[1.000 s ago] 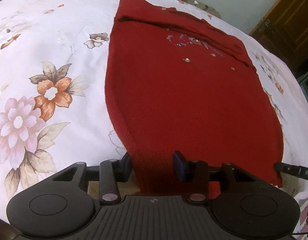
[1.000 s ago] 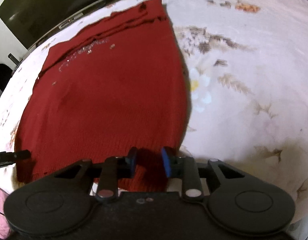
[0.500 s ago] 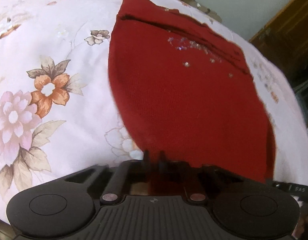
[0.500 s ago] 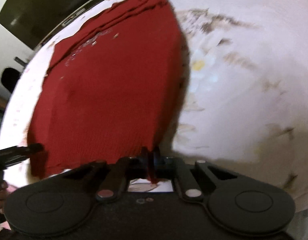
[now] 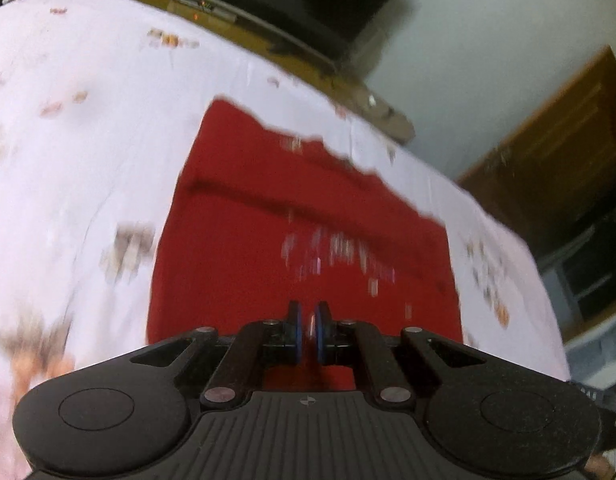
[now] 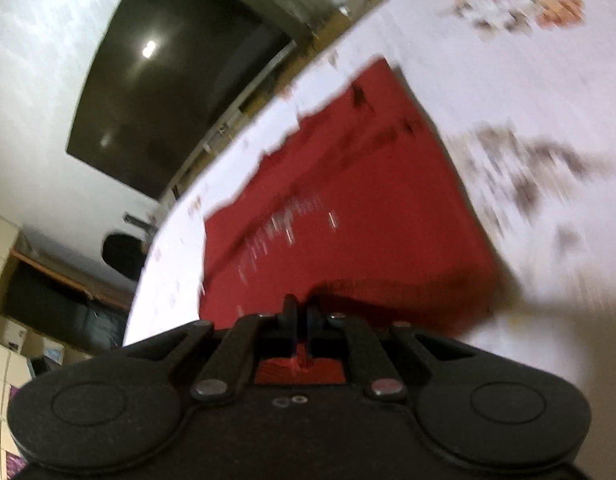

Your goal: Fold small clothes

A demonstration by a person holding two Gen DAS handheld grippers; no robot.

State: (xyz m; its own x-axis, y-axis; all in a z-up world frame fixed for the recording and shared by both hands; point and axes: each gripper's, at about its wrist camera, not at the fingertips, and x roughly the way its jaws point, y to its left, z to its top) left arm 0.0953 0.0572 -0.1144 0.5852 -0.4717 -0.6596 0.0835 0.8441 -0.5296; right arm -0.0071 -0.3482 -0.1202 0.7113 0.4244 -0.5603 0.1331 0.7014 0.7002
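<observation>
A red knitted garment point(image 5: 300, 232) with small sparkly studs lies on a floral white bedsheet point(image 5: 80, 168). It also shows in the right wrist view point(image 6: 347, 216). My left gripper point(image 5: 308, 336) is shut on the garment's near hem, which passes between its blue-padded fingers. My right gripper point(image 6: 302, 320) is shut on the hem at the other near corner, with red cloth pinched between its jaws. Both views are motion-blurred, and the near part of the garment is lifted and hidden under the grippers.
A dark TV screen point(image 6: 164, 92) hangs on the wall beyond the bed. A wooden bed edge point(image 5: 292, 52) runs along the far side. A brown wooden door point(image 5: 559, 140) stands at the right. Shelves point(image 6: 48, 304) are at the left.
Both grippers closed on the near hem, then lifted and carried it forward toward the far end. The visible garment is shorter now, and the views tilted up to the wall.
</observation>
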